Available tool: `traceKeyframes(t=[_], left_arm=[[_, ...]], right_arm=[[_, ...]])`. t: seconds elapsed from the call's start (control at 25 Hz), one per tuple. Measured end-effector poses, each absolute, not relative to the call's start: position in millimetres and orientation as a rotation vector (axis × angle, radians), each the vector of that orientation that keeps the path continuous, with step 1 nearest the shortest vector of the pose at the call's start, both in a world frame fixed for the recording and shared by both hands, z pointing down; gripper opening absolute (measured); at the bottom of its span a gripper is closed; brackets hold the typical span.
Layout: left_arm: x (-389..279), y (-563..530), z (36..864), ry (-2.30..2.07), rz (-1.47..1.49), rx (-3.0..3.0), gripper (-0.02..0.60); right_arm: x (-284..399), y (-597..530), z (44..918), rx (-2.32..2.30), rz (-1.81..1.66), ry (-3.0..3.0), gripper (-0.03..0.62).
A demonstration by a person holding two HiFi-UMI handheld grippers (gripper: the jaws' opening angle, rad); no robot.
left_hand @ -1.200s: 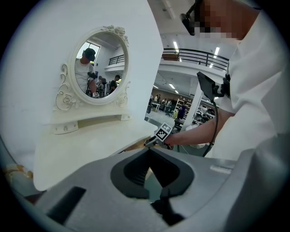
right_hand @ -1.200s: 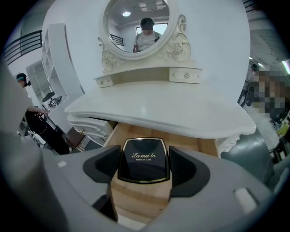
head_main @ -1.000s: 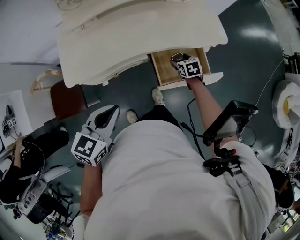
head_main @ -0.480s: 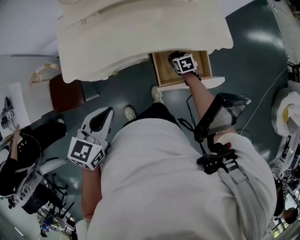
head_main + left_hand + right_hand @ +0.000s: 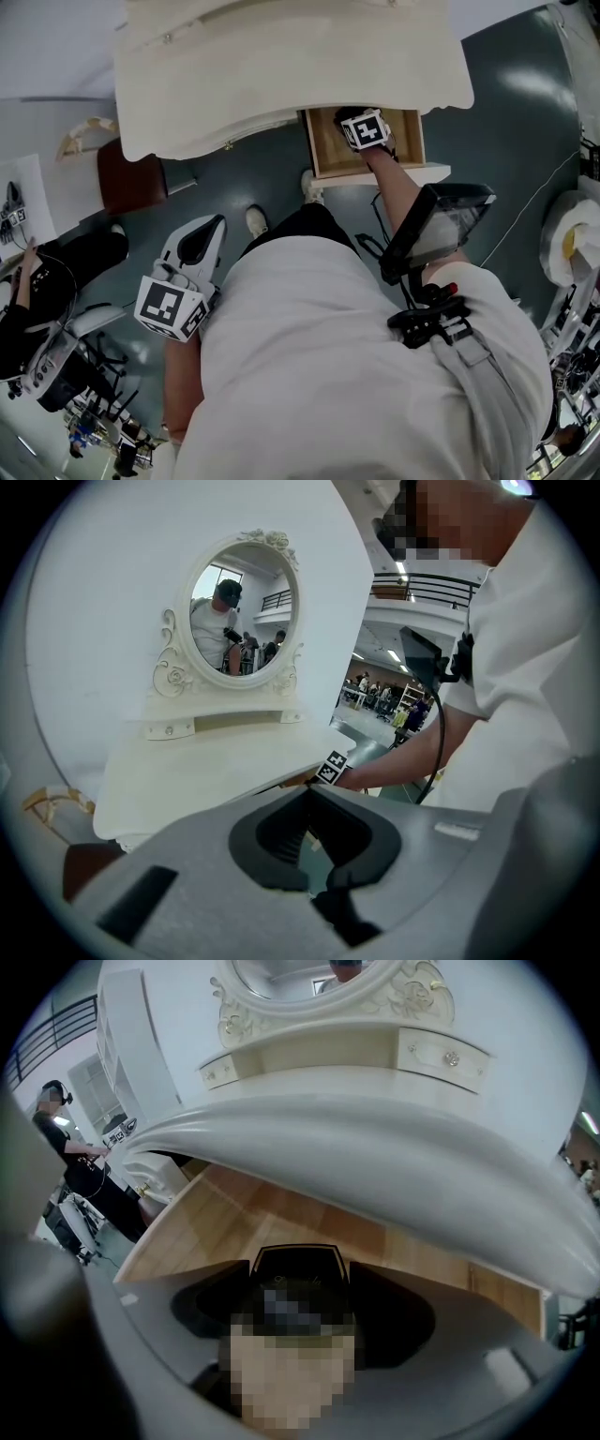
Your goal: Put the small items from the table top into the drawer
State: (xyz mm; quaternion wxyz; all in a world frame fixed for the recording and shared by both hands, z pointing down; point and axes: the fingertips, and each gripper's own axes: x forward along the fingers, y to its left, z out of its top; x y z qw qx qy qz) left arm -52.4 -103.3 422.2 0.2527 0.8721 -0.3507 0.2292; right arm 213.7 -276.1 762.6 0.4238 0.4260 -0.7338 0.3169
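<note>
Gripping dark obj (image 5: 298, 1265) w/in drawer (image 5: 234, 1213)

No words or numbers to read anywhere here. The left gripper (image 5: 221, 219) and the right gripper (image 5: 348, 114) each show only black-and-white square markers on their cubes: patterns, not letters. The sheet (image 5: 17, 214) at the left edge carries print too small to read. Faint pale marks on the dark item (image 5: 298, 1274), unreadable.

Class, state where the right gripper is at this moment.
In the head view, upper right, the right gripper is inside the open drawer, just under the front edge of the table, shut on a dark item.
</note>
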Motion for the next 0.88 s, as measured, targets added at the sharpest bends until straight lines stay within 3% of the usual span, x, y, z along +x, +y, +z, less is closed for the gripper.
traceKeyframes(t=[0.88], left_arm=[[-47, -124, 430, -0.888, 0.626, 2.384, 0.002]], right_arm=[[211, -272, 781, 0.981, 0.794, -1.847, 0.351]])
